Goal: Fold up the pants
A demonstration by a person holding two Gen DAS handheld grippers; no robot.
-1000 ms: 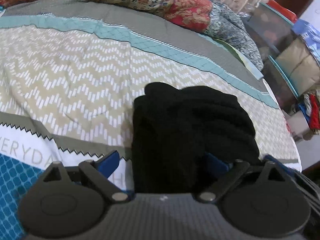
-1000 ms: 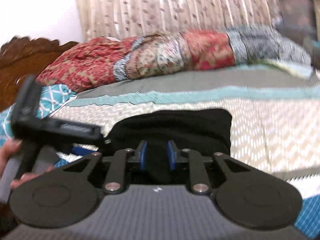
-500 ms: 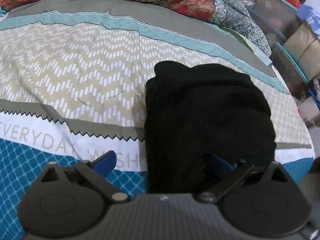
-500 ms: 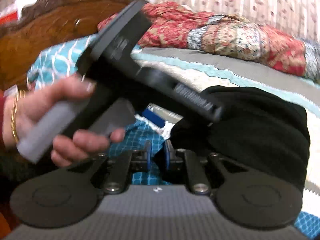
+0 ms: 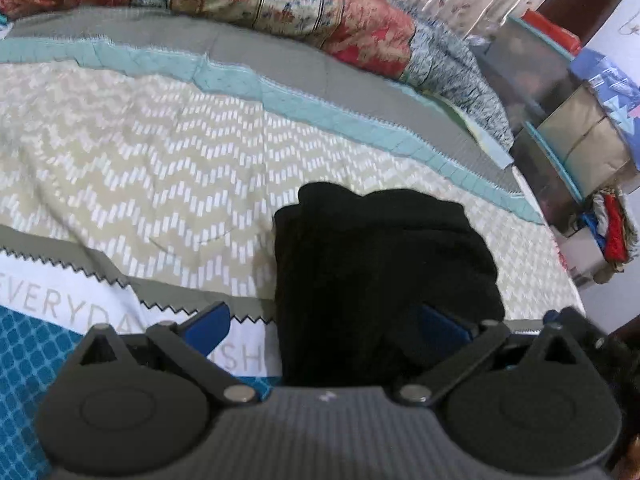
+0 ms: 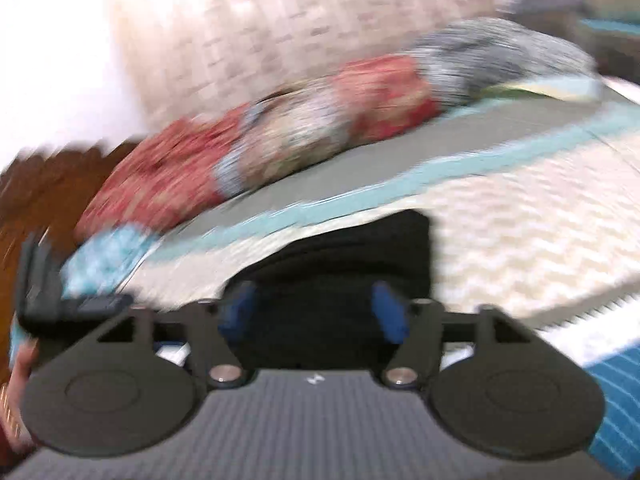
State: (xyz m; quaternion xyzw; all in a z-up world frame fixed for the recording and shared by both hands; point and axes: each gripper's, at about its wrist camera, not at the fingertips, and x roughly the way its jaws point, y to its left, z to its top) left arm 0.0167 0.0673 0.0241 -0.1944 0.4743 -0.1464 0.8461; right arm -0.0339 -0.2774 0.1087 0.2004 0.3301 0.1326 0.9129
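The bed fills the room, its chevron bedspread stretching ahead of both tools, with a rolled floral quilt lying along the far side. Black pants sit in a compact folded bundle on the bed, right ahead of the left tool and between its fingers, which are spread wide and gripping nothing. The right tool, seen through a blur, hovers at the bundle's near edge too, blue pads parted, nothing held. The left tool's black body shows beyond its left side.
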